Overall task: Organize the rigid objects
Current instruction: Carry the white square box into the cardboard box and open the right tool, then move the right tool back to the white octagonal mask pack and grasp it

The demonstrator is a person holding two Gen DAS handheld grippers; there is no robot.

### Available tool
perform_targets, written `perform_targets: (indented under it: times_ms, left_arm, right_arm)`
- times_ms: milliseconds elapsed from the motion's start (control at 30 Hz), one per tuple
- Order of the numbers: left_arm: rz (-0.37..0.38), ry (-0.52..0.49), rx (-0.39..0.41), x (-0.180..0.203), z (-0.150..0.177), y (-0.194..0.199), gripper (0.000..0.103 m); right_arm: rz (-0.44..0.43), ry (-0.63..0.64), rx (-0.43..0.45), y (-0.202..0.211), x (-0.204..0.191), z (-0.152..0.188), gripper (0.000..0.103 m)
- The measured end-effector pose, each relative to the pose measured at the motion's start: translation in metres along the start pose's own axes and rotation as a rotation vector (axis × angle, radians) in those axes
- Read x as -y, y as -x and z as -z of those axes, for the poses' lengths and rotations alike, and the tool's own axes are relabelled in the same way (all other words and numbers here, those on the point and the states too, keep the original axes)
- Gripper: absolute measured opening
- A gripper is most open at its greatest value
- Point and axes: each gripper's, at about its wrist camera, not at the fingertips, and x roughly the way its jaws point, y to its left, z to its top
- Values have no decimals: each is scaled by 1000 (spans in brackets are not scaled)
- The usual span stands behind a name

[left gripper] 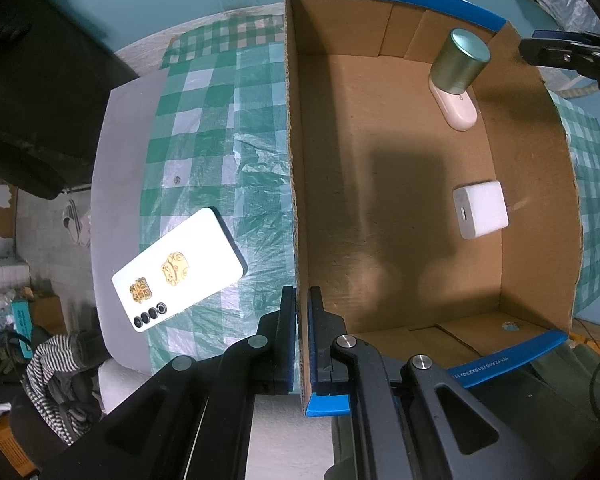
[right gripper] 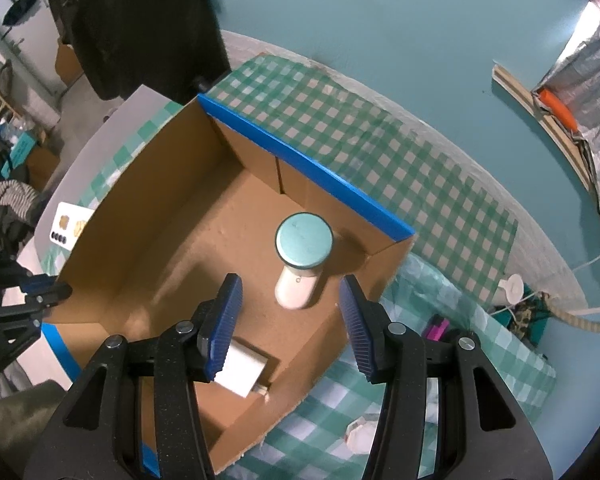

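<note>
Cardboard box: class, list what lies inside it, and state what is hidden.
Inside the cardboard box: a green tin, a pale oval case touching it, and a white charger. The tin covers the case's far end.

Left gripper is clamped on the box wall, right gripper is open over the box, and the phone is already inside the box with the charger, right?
Not quite: the phone lies outside the cardboard box, on the checked tablecloth, as the left wrist view shows. The left gripper does clamp the wall, the right gripper is open, and the charger is inside.
</note>
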Motion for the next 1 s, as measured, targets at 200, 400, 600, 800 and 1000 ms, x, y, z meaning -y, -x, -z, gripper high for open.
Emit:
perform_targets:
  times_ms: [200, 400, 600, 800, 1000]
  left_arm:
    - [0, -1, 0, 0, 0, 0, 5]
    - [1, -1, 0, 0, 1, 0, 5]
    - [-2, -3, -1, 0, 1, 0, 5]
    - [-1, -3, 0, -1, 1, 0, 5]
    - [-1, -4, -1, 0, 2, -1, 5]
  right_arm:
    - [3, -29, 10, 7, 7, 4, 51]
    - [8, -61, 10, 13, 14, 10, 51]
    - [15, -116, 6, 17, 28, 21, 51]
    - [24, -192, -18, 13, 46, 39, 51]
    - [46, -272, -60, 5, 70, 62, 51]
